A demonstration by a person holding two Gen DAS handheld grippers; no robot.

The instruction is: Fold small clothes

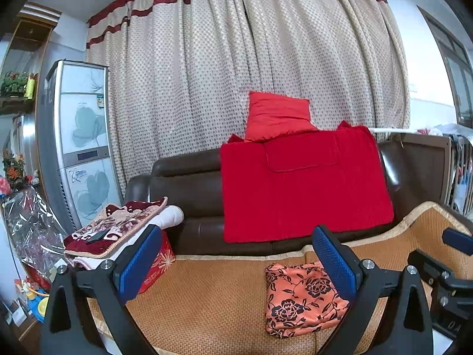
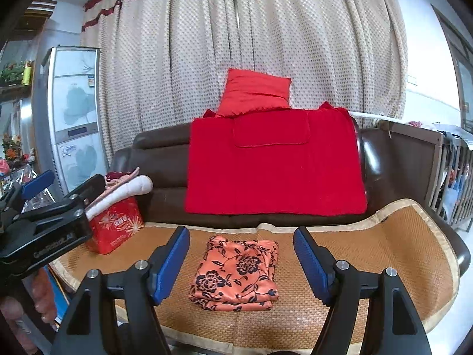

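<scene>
The folded garment (image 2: 236, 269), orange w/ black flower print, lies flat on the woven mat (image 2: 369, 254) in the lower centre of the right wrist view; in the left wrist view it is at lower right (image 1: 298, 301), partly behind a blue pad. It looks like a neat rectangle, layers visible at the near edge. Nothing touches it.

Right gripper (image 2: 242, 254): jaws apart, blue pads on both sides of the garment in the frame but above it, not pressing, nothing held. Left gripper (image 1: 236, 254): jaws also wide apart, empty, over the mat to the left of the garment. In the right wrist view the left gripper's body shows at the left edge; white lettering on it reads approx. "GeneRobot AI", not fully clear.

The mat covers the seat of a dark brown leather sofa (image 2: 159, 153). A red blanket (image 2: 275, 165) hangs over the backrest, centre of frame, w/ a red cushion (image 2: 254, 91) on top. At left, on the seat, a red box (image 2: 115, 224) w/ gold firework pattern and characters too small to read; folded bedding lies on it. Behind: dotted beige curtain (image 2: 207, 44) w/ dark red bands. Upper left: a standing air conditioner (image 1: 82, 136) w/ flower design and a small unreadable sticker.
</scene>
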